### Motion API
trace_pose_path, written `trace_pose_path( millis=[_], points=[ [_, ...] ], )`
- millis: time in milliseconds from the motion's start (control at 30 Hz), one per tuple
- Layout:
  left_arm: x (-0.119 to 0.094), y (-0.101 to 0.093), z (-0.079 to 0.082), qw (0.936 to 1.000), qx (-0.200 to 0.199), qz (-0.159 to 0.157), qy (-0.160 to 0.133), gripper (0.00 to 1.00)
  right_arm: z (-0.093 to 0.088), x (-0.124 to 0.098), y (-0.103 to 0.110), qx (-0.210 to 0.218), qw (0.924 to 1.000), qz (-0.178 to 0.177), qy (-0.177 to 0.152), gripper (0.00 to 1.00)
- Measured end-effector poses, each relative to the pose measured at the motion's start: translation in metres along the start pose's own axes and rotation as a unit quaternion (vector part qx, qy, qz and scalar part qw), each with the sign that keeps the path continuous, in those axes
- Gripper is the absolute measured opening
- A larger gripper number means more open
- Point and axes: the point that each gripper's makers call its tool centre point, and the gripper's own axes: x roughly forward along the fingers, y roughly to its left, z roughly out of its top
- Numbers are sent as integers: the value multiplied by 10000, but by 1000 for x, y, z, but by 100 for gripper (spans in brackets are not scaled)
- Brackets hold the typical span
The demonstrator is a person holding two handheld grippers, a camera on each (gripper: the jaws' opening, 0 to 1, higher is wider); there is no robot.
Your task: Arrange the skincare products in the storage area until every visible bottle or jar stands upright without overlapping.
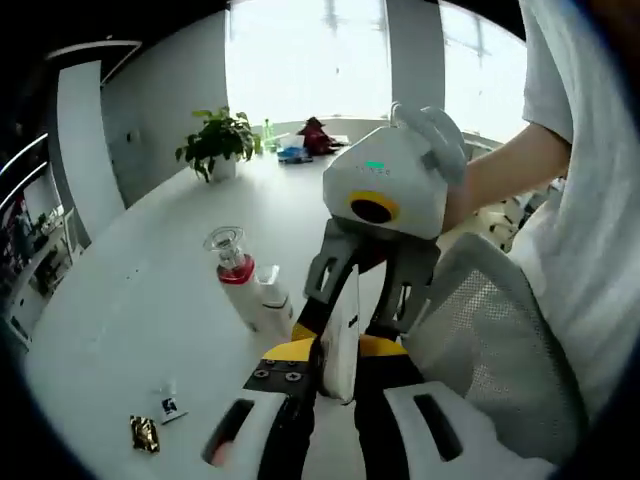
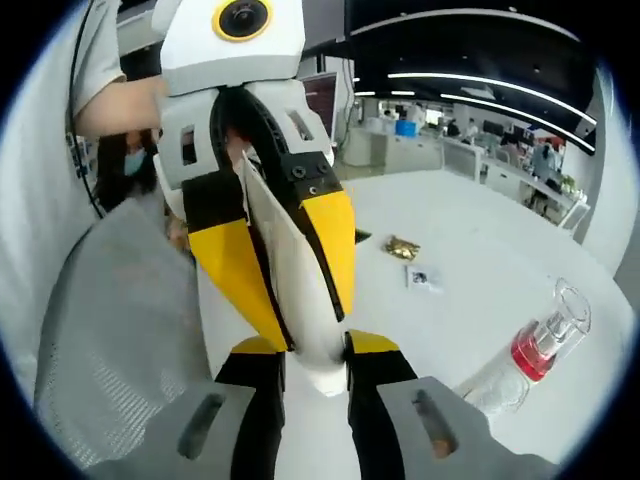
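Both grippers clamp one white tube [image 2: 305, 300] between them, the left gripper [image 1: 335, 385] and right gripper [image 2: 310, 365] gripping opposite ends, above the table's [image 1: 130, 300] near edge. Its long axis runs gripper to gripper. The red-collared bottle [image 1: 238, 275] stands upright just beyond.

White gripper [image 1: 338, 395] bodies with yellow-and-black jaws, black linkage arms and small screws near the jaw bases. Yellow ring around a dark lens on the white housing. White short-sleeved shirt [image 1: 585, 200] worn.
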Motion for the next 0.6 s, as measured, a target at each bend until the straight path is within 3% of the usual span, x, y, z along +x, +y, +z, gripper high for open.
trace_pose_path(
  millis=[133,167,600],
  points=[
    [3,6,-14,9998,-54,40,192,14,-7,3,-3,91,10000,-9,30,21],
    [3,10,-13,9999,-138,35,74,14,-6,3,-4,136,9999,-26,-54,21],
    [9,34,-5,9998,-79,177,57,14,-10,2,-23,509,9980,-343,-179,24]
  ],
)
